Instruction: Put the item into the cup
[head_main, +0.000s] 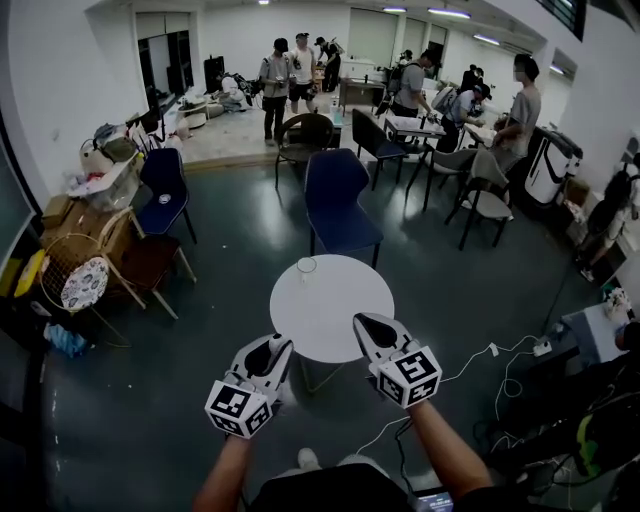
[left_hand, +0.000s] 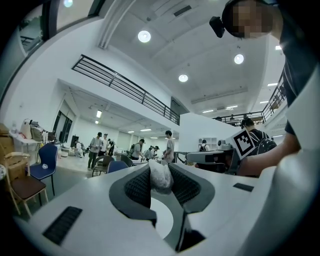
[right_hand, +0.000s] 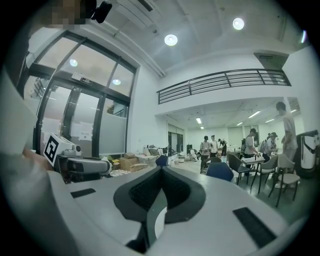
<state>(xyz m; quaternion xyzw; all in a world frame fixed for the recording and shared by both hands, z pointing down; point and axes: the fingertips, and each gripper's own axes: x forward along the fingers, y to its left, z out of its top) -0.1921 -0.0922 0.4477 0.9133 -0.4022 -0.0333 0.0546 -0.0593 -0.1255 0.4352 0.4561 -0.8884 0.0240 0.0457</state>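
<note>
Forearms (head_main: 225, 480) enter from the bottom edge of the head view, each carrying a white plastic gripper with a black-and-white marker cube at its rear.

Left gripper (head_main: 278, 347): held about level above the near left rim of the table, with its jaws clamped on the item (left_hand: 161, 177). The item is a small pale lump, roughly oval, with a crinkled and slightly glossy surface. The material cannot be determined. It sits upright between the two black ribbed pads (left_hand: 137, 187), pressed from both sides. Its rounded top pokes out above the pad tips, and its lower end is sunk into the gap.

Table (head_main: 330, 300): round, smooth matte white top on a thin frame, standing on a dark glossy floor.

Cup (head_main: 306, 266): clear, small, upright at the far rim of the table, well apart from both grippers. The item is not in it. A blue chair (head_main: 340, 200) stands just behind it.

Right gripper (head_main: 363, 323): over the near right rim of the table, with the same white shell. Its black ribbed pads (right_hand: 145, 192) meet at the tips and nothing is between them.
</note>
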